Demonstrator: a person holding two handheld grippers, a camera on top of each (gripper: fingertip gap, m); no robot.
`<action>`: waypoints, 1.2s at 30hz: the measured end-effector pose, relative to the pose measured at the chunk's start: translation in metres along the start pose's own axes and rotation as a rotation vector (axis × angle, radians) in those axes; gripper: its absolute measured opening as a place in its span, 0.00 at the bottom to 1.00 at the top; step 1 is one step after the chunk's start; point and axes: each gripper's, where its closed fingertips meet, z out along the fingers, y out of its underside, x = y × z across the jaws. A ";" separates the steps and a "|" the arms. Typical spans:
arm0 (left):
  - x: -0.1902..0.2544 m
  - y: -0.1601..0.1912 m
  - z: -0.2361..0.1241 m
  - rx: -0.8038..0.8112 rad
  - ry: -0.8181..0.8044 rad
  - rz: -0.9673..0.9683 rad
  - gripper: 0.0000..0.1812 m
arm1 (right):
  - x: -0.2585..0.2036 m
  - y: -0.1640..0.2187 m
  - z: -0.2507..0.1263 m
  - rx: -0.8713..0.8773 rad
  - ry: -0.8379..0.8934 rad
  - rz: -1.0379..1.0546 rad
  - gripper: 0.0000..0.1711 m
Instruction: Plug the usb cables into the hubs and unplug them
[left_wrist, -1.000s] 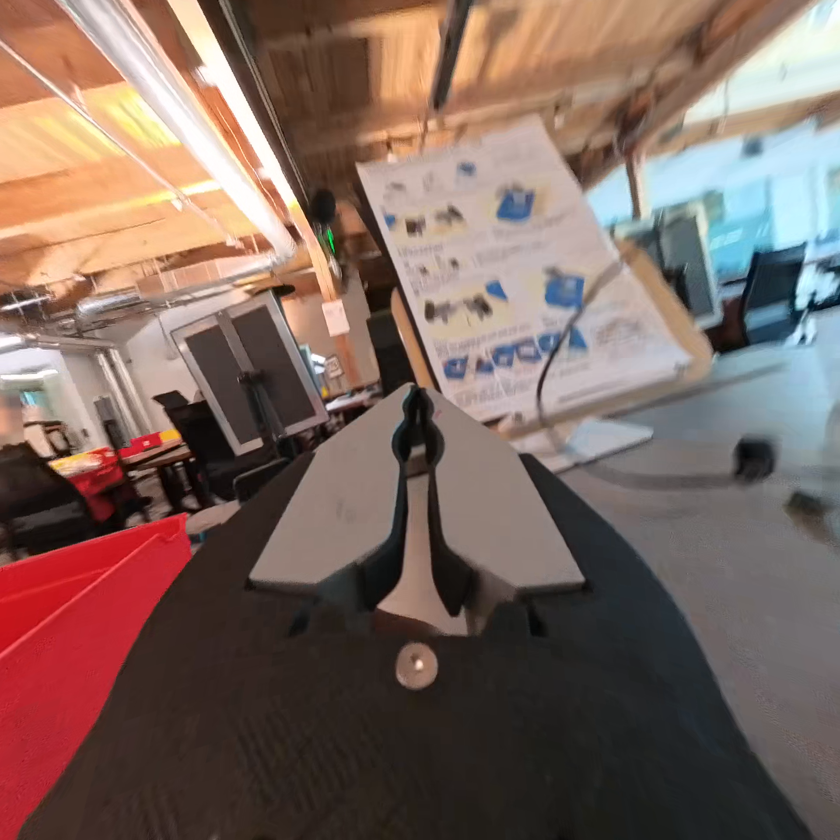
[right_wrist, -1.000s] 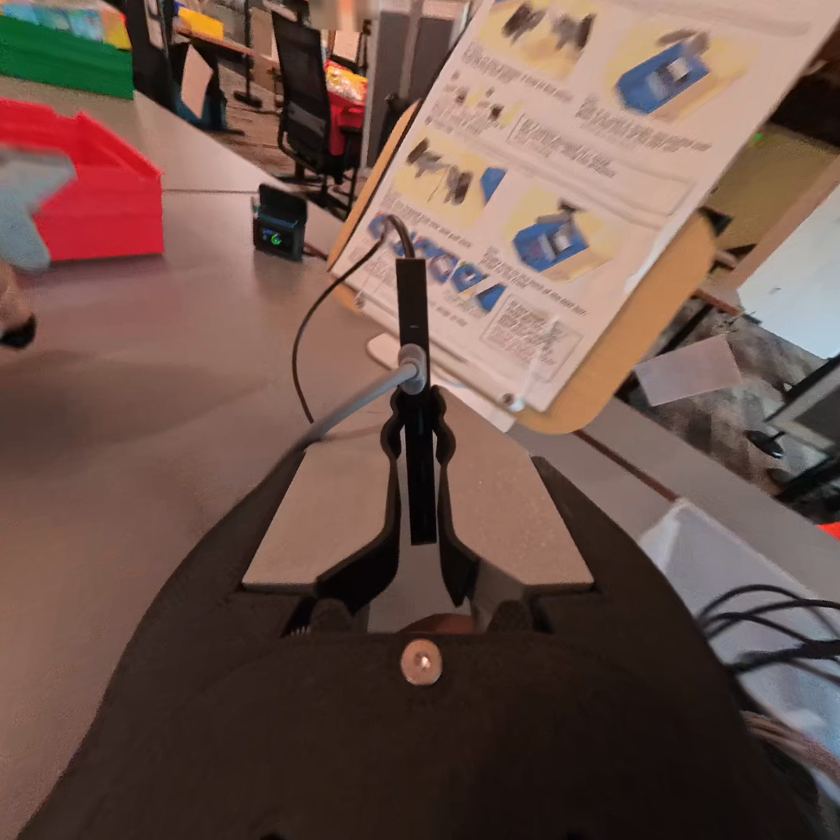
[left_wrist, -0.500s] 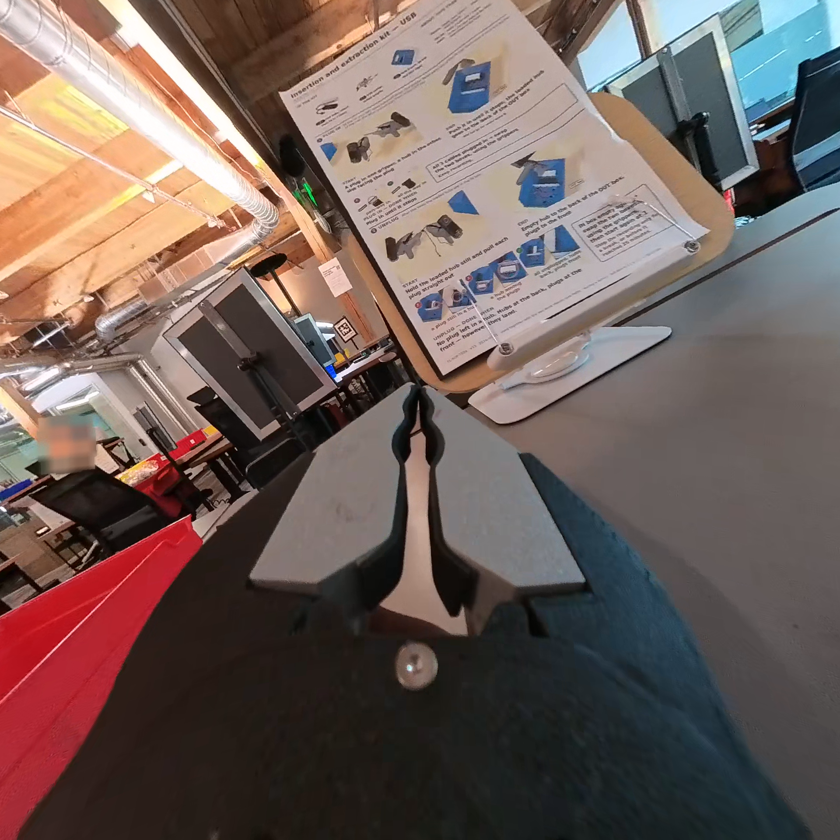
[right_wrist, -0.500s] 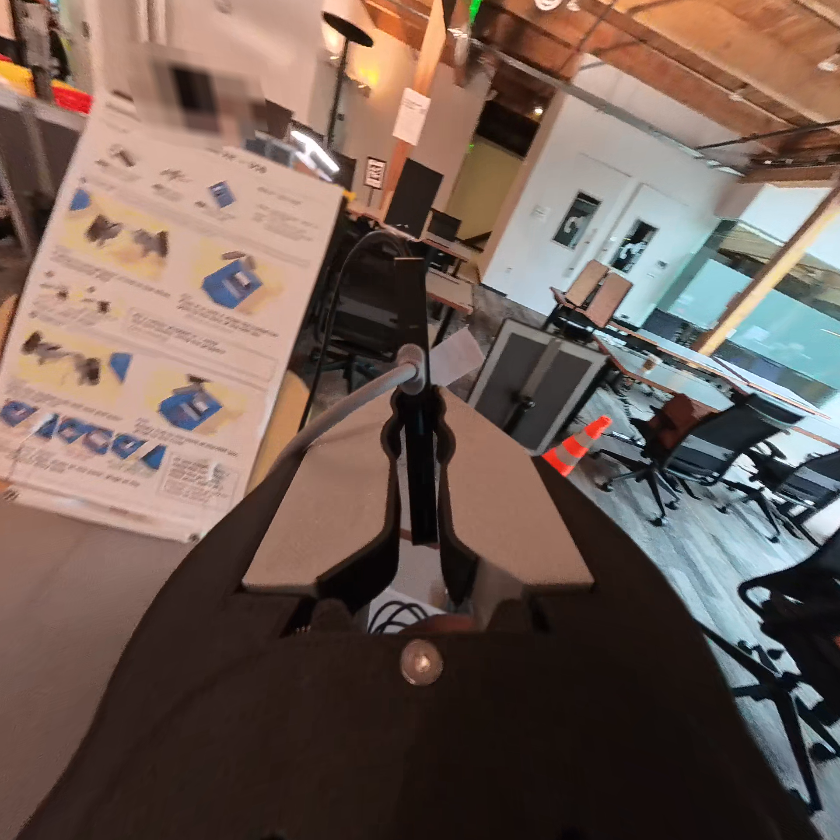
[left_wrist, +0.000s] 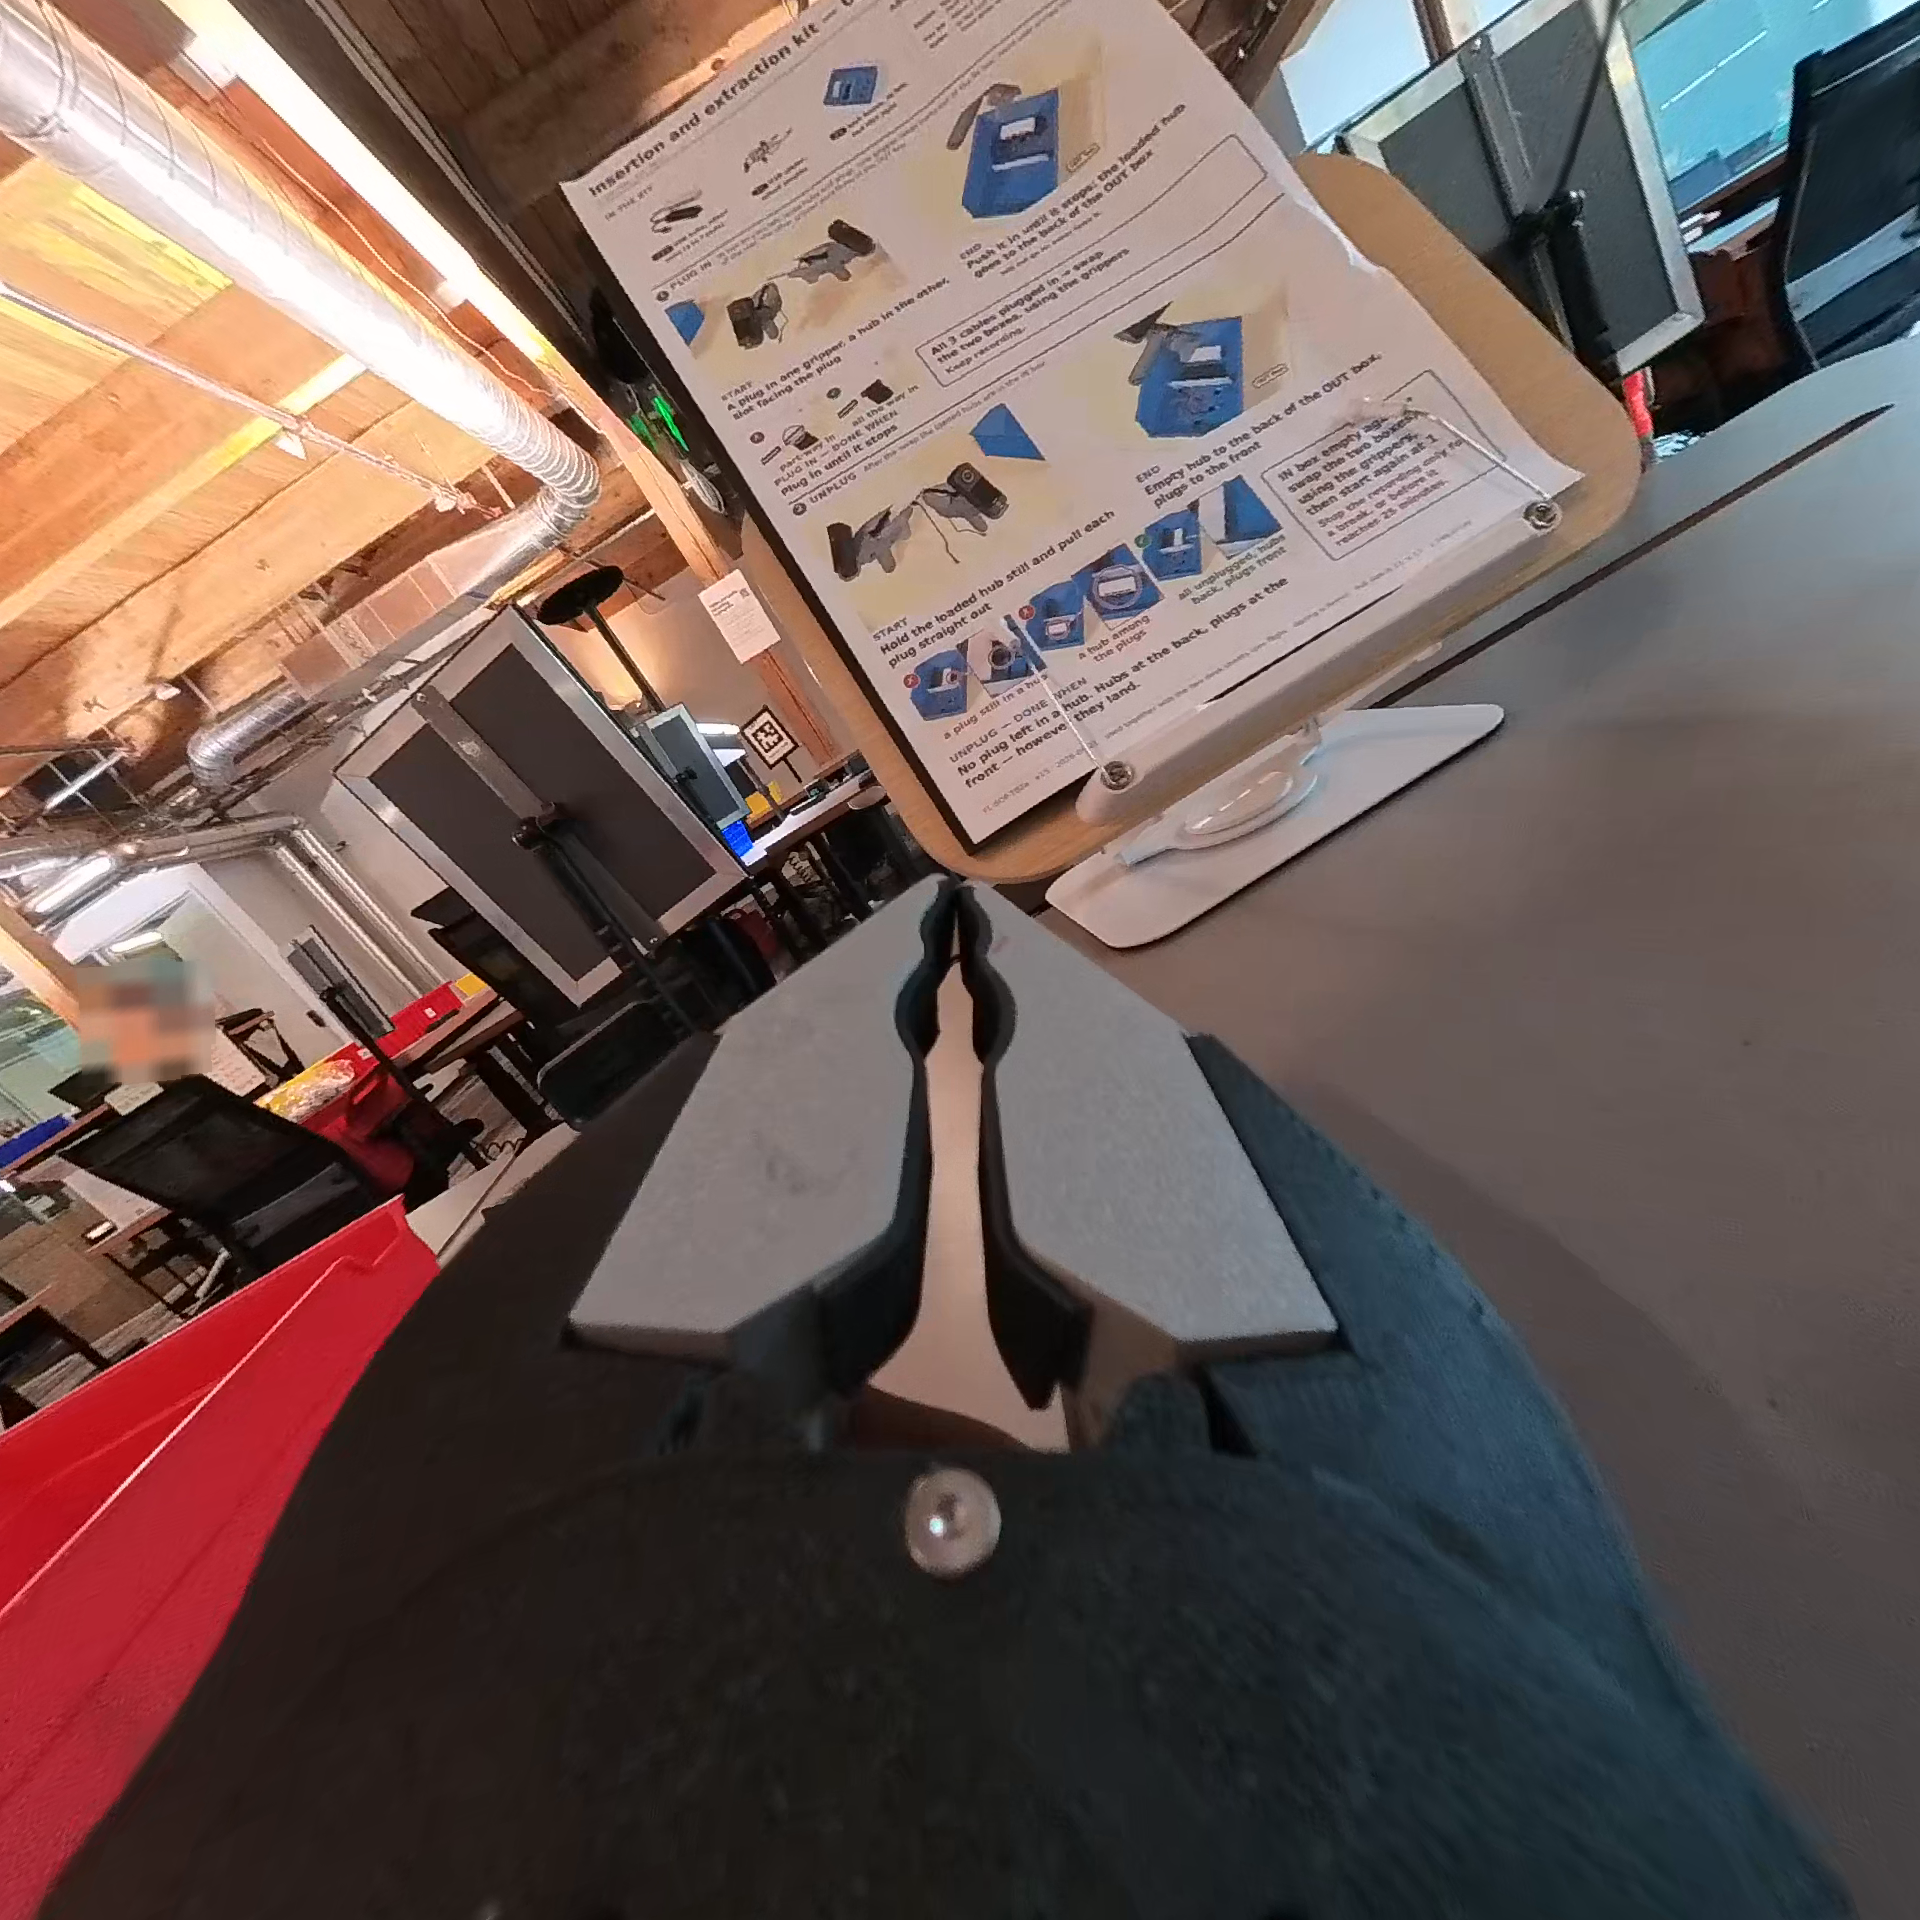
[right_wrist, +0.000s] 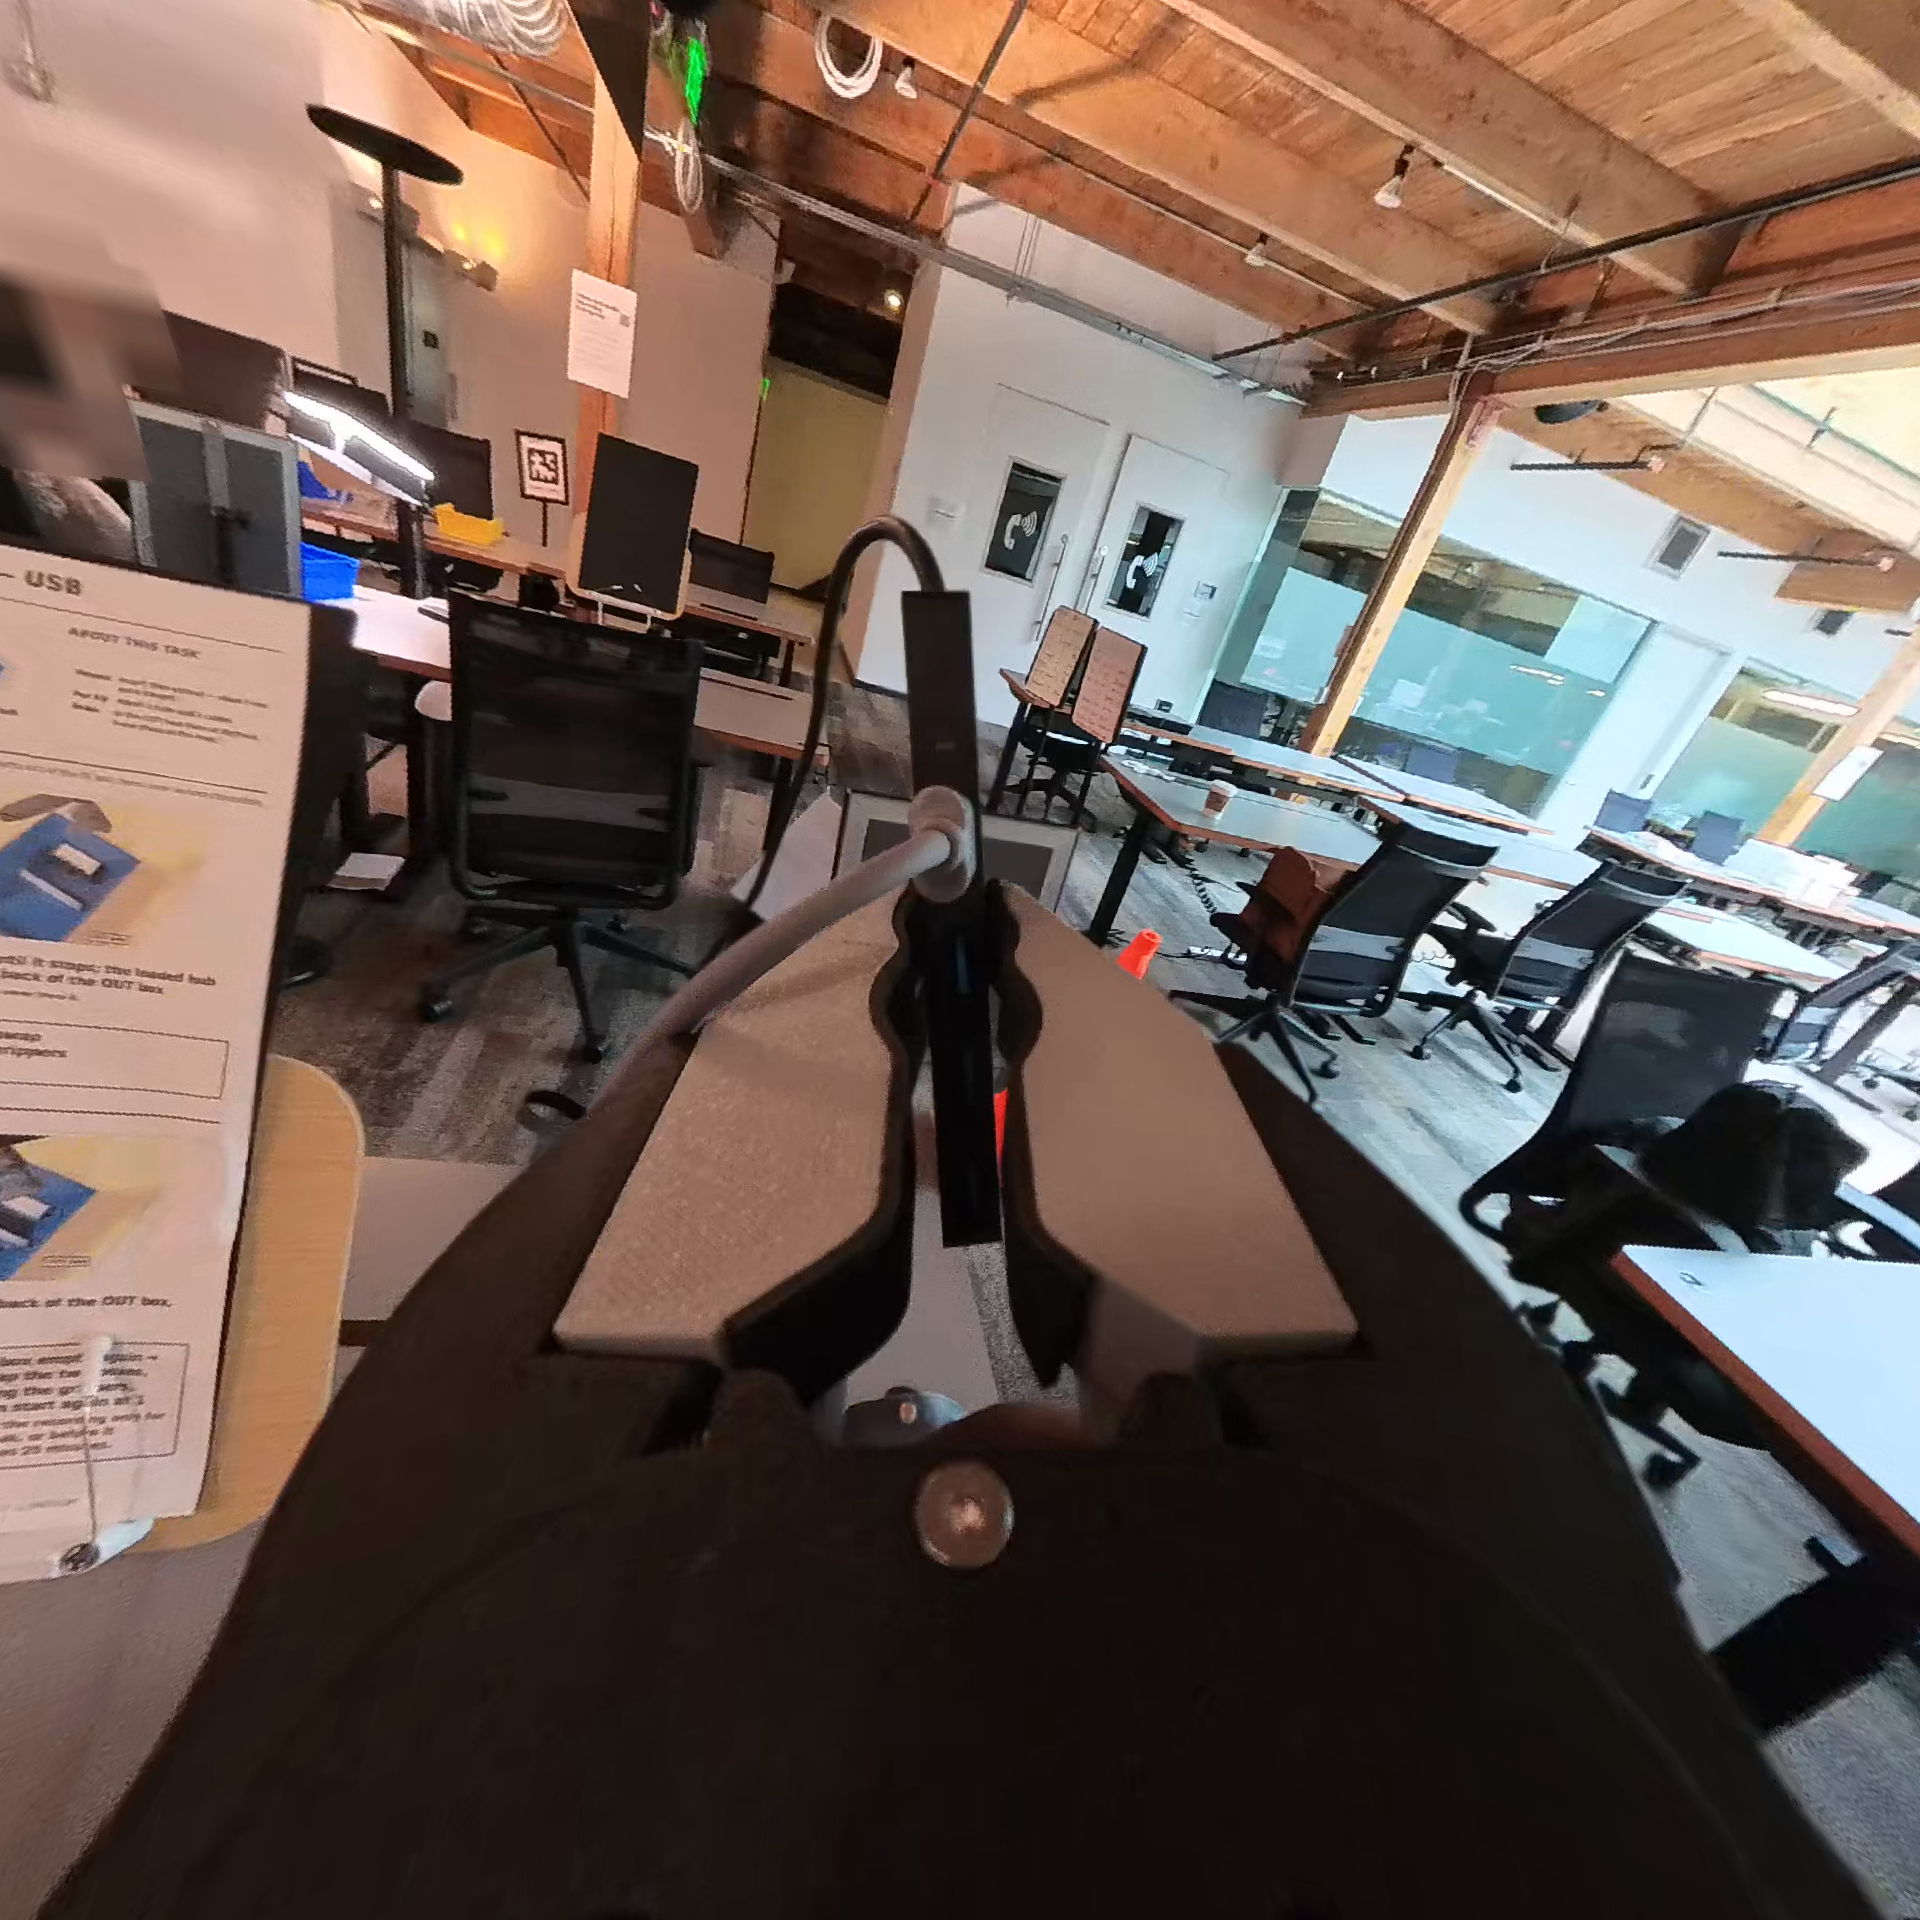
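My right gripper (right_wrist: 951, 899) is shut on a slim black USB hub (right_wrist: 940, 717), held edge-on and upright between the fingers, raised and pointing out over the room. A grey USB cable (right_wrist: 800, 935) is plugged into the hub's left side just above the fingertips and curves down to the left. The hub's own black cord (right_wrist: 831, 665) loops from its top down to the left. My left gripper (left_wrist: 954, 909) is shut and empty, low over the grey table (left_wrist: 1558, 987). The hub is not in the left wrist view.
A printed instruction sheet on a wooden stand (left_wrist: 1039, 416) with a white base (left_wrist: 1278, 821) stands on the table ahead of the left gripper; it also shows at the left of the right wrist view (right_wrist: 114, 1039). A red bin (left_wrist: 156, 1455) sits at the left gripper's left. Office chairs and desks lie beyond. Spacing between my two grippers at the tips: around 65 cm.
The right gripper has swung right and upward with the hub, from facing the instruction sheet to facing the room. The left gripper has turned toward the sheet and stayed shut.
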 end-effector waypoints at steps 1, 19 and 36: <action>0.000 0.000 0.000 -0.003 0.001 -0.001 0.00 | 0.003 0.004 0.001 -0.005 -0.001 0.006 0.04; 0.007 0.001 0.001 -0.017 0.006 0.032 0.00 | 0.057 -0.008 -0.024 0.055 0.028 0.188 0.05; 0.009 0.004 0.002 -0.026 0.014 0.037 0.00 | 0.051 -0.040 -0.028 0.107 -0.025 0.262 0.05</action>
